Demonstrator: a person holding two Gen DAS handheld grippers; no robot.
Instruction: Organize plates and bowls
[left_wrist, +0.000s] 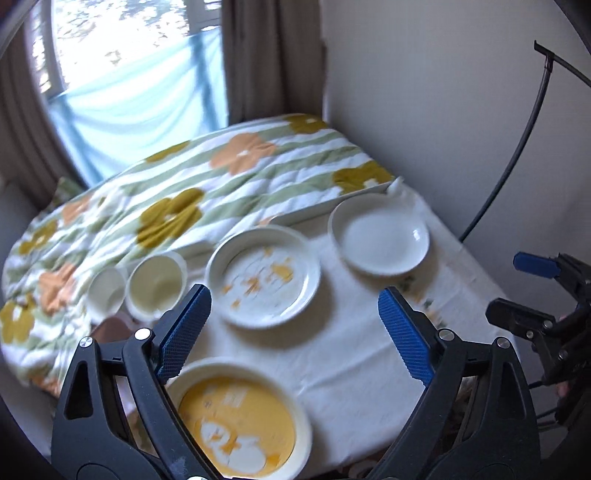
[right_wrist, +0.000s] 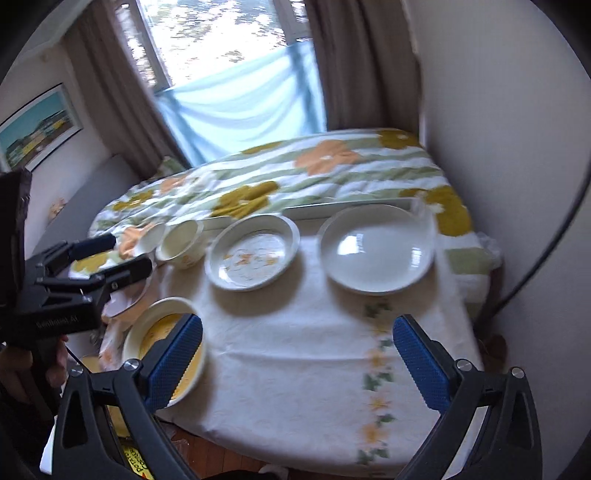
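White cloth covers our worktop (right_wrist: 295, 350), where 2 plates (right_wrist: 376, 247) and 2 bowls (right_wrist: 183, 240) sit in a row at its far edge and a yellow dish (left_wrist: 240, 417) nearer us. Our left gripper (left_wrist: 295, 332) and right gripper (right_wrist: 297, 362) gape, holding nothing. The left gripper's body lettering is too blurred to read.

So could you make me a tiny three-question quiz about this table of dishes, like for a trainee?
1. True or false: the left gripper holds a dish.
2. Which dish stands nearest the wall: A) the yellow-bottomed bowl, B) the plain white plate, C) the flower-patterned plate?
3. How many small cups stand left of the flower-patterned plate?

Key
1. False: both it and the right gripper stand open and empty.
2. B
3. Two
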